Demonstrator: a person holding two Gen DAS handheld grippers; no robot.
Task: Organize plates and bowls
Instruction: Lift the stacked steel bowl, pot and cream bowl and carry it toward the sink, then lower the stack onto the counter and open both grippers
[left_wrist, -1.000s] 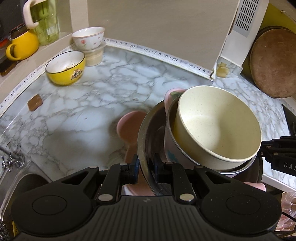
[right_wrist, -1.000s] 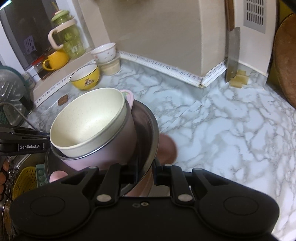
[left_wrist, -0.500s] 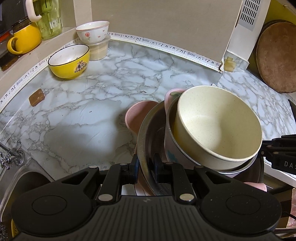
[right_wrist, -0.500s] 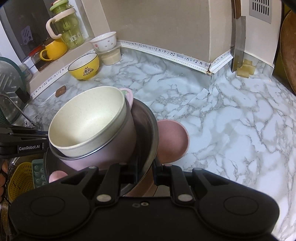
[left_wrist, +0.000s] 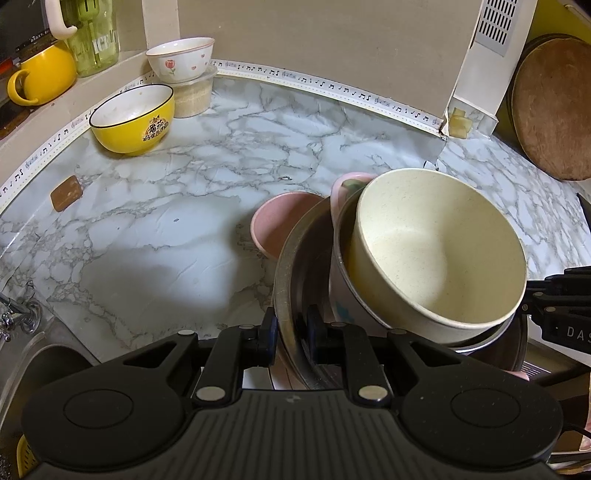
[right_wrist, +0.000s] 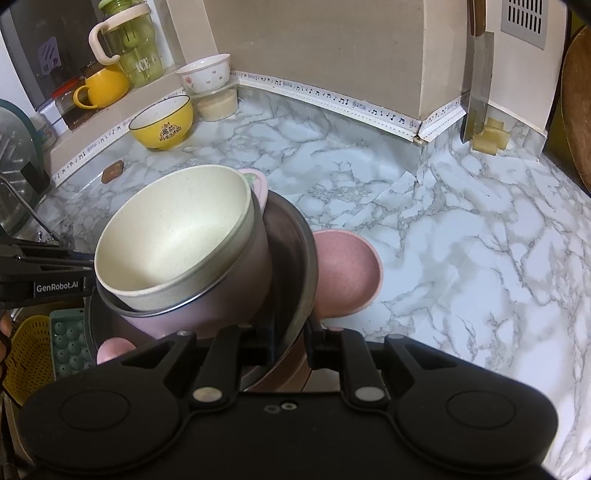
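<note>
- Metal basin (left_wrist: 291, 266): steel, round, shallow; held off the marble tabletop (left_wrist: 155, 206) by its rim on two opposite sides. Mouth faces up, tilted a little toward the right side in the left wrist view. Round, so no long axis to note.
- Left gripper (left_wrist: 291, 328): fingers closed on the basin's near rim, one inside the wall, one outside.
- Right gripper (right_wrist: 291, 338): fingers likewise clamped on the rim at the opposite side, one to each face of the wall.
- Inside the basin: pink pot (right_wrist: 207, 306) with a steel lip and a pink side handle, leaning over, mouth up and slanted.
- Cream bowl (left_wrist: 439, 251): nested in the pot's mouth, speckled off-white, matt, empty; opening tilted the same way as the pot.
- Pink bowl (right_wrist: 345, 273): round, speckled, partly hidden under the basin's far rim; whether it rests on the tabletop or hangs under the basin I cannot tell.
- Yellow bowl (left_wrist: 133, 118): upright near the tabletop's back left corner, white inside, black rim line, printed mark on its side.
- White bowl (left_wrist: 181, 59): flower and heart print, stacked on a lidded tub (left_wrist: 194, 96) against the back edge, just beside the yellow bowl.
</note>
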